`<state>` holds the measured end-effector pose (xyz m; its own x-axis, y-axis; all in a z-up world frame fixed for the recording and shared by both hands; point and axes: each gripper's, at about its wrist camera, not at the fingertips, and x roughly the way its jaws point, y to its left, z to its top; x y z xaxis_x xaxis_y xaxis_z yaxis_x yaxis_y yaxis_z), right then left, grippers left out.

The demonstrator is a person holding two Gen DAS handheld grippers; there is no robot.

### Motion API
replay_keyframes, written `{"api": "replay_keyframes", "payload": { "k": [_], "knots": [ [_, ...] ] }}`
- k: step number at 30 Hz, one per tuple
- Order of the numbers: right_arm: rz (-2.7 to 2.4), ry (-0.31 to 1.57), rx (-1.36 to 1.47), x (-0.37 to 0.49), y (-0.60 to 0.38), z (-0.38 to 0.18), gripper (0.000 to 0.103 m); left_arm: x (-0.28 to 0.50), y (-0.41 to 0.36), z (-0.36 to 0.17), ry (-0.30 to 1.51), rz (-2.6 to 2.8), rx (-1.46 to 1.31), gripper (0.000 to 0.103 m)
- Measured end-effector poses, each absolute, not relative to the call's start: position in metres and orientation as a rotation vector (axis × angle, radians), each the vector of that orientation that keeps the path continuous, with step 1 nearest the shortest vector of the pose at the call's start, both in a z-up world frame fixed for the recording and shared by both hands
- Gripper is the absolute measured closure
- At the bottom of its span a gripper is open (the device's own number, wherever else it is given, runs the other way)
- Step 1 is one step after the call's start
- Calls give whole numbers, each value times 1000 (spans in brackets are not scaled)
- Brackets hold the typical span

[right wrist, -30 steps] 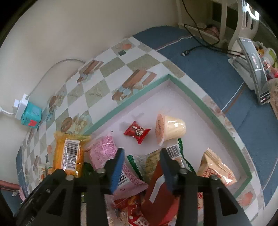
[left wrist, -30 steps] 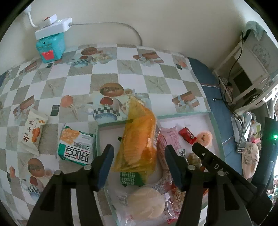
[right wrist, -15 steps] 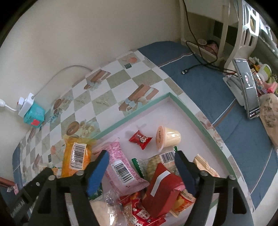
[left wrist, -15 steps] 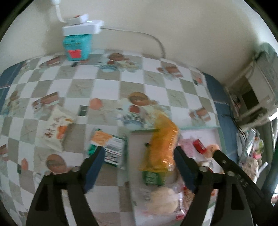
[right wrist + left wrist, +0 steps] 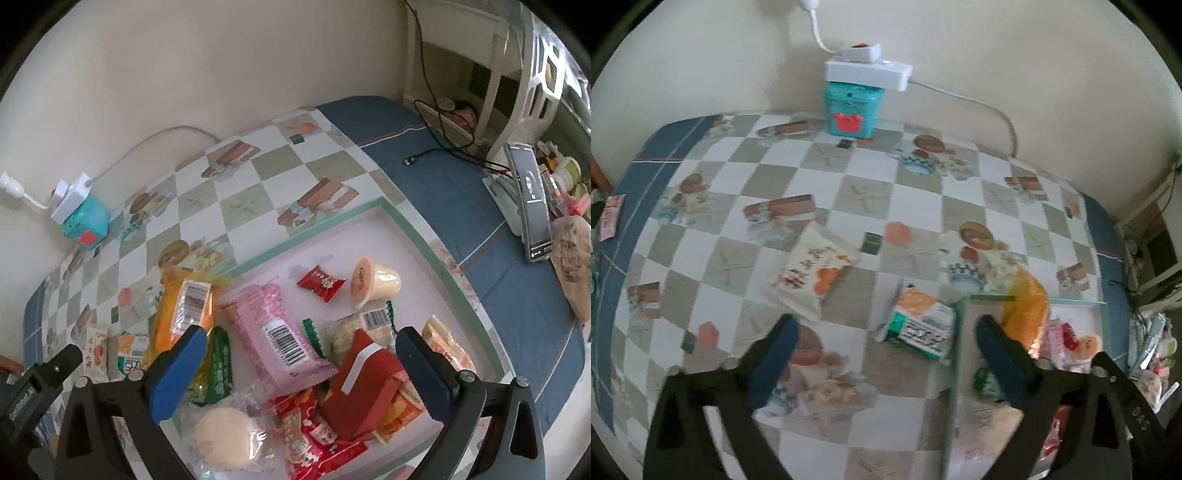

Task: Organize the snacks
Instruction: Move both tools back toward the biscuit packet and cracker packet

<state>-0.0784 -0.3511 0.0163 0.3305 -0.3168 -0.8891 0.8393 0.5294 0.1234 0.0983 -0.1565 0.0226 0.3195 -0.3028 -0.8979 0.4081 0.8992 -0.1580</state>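
Left wrist view: left gripper (image 5: 884, 341) points down at the checkered tablecloth (image 5: 871, 192); its jaws have just been opening and now stand wide apart with nothing pinched, only cloth and the near end of a green-and-white packet (image 5: 918, 326) showing between them. That packet lies on the cloth just outside the left rim of the green-edged tray (image 5: 955, 354). A white pouch with orange print (image 5: 812, 271) lies further left, apart from the packet. An orange bag (image 5: 1028, 312) leans over the tray's far rim. The frame is smeared, so the items inside the tray are hard to tell apart here. A teal box (image 5: 851, 110) with a white power strip (image 5: 868, 72) on top stands against the wall. Right wrist view: right gripper (image 5: 301, 360) hangs over the tray (image 5: 413, 229); its jaws have also just been opening, are spread wide and grip nothing. Below and between them lie a pink packet (image 5: 275, 332) and a red carton (image 5: 364, 387), both resting in the tray. Further back in the tray sit a small red candy (image 5: 321, 282) and a jelly cup (image 5: 375, 282) on its side. A round pale bun in clear wrap (image 5: 225, 435) lies at the near edge.
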Motion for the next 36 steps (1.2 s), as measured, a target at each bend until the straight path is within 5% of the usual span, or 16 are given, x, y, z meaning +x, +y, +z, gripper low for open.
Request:
{"api": "replay_keyframes", "payload": {
  "k": [36],
  "knots": [
    [-466, 1007, 513, 18, -205, 19, 0, 150, 28, 14, 1176, -66, -105, 1]
  ]
}}
